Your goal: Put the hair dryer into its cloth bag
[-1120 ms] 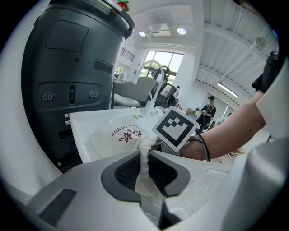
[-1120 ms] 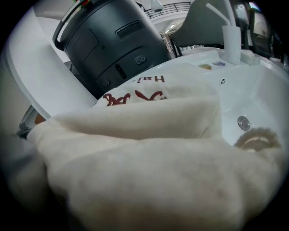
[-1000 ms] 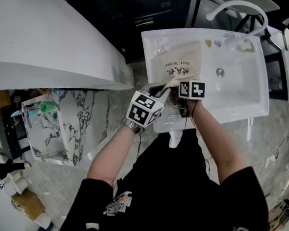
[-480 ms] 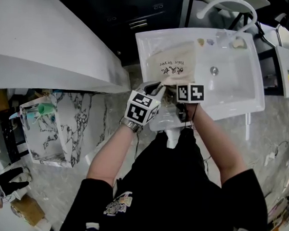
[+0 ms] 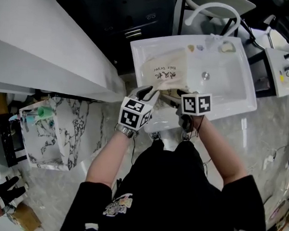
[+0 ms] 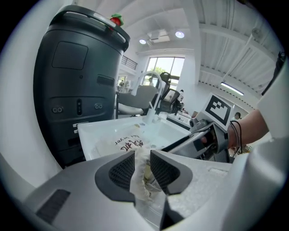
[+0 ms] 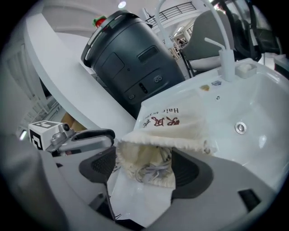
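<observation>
The left gripper [image 6: 142,160] has its jaws part-way apart and opening. The frayed rim of the bag [image 5: 164,72] stands between the pads and lies against the left one, with a gap at the right one. The right gripper [image 7: 144,168] is spread as wide as it goes. The bag's open mouth sits between its pads, cloth near both, and neither pad pinches it. Inside the mouth grey loops of cord [image 7: 151,170] show, while cloth hides the dryer's body. A white sheet [image 7: 135,198] lies just below the mouth, at 6 o'clock from it.

The bag lies print up in the 9 o'clock half of the sink [image 5: 227,81], its mouth at the 6 o'clock rim by both grippers. The drain [image 5: 205,76] is at 3 o'clock from the bag and the tap [image 5: 212,8] at the sink's 12 o'clock.
</observation>
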### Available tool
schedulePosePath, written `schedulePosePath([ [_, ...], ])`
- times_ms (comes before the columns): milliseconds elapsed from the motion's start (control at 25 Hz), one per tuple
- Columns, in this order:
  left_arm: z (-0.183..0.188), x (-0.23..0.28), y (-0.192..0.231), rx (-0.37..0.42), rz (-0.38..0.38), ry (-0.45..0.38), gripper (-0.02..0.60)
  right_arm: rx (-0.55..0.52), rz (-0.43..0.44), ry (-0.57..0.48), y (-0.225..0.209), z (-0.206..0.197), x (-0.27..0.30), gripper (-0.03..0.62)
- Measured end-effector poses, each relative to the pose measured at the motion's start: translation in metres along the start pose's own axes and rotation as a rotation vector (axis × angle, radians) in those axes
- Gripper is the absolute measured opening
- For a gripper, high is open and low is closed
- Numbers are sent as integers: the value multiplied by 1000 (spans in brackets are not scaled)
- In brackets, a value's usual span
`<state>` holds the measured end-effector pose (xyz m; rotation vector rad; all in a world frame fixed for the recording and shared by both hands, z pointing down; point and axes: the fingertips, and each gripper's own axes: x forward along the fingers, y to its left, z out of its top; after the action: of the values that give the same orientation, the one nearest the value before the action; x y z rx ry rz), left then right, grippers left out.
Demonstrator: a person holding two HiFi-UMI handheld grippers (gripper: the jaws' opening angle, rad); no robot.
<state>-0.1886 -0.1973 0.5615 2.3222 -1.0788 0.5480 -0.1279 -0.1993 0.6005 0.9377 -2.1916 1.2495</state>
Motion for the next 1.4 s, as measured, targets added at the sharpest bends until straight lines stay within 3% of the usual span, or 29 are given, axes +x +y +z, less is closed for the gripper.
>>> schedulePosePath([
  [200, 21, -21, -14, 6, 41, -60, 95, -82, 82, -67, 18, 16, -40, 388],
  [360, 43, -41, -31, -13, 90, -145, 101, -224, 210, -235, 45, 46, -86, 376],
  [440, 58, -51, -45, -14, 116, -197, 105, -321, 232, -325, 56, 65, -117, 337],
  [480, 65, -56, -53, -14, 128, -223, 107, -366, 222, -374, 58, 75, -134, 296],
  [560, 77, -65, -74, -12, 149, -274, 110, -454, 176, -476, 57, 90, -169, 94],
  [640, 85, -74, -96, 0, 173, -313, 110, -523, 150, -551, 54, 97, -201, -1],
  [1000, 83, -99, -180, 24, 305, -400, 97, -551, 270, -585, 46, 74, -275, -3],
  [1200, 64, -116, -218, 13, 380, -423, 13, -560, 324, -569, 44, 47, -298, -3],
  [1400, 45, -124, -253, -4, 436, -417, 5, -571, 381, -521, 45, 22, -311, -3],
])
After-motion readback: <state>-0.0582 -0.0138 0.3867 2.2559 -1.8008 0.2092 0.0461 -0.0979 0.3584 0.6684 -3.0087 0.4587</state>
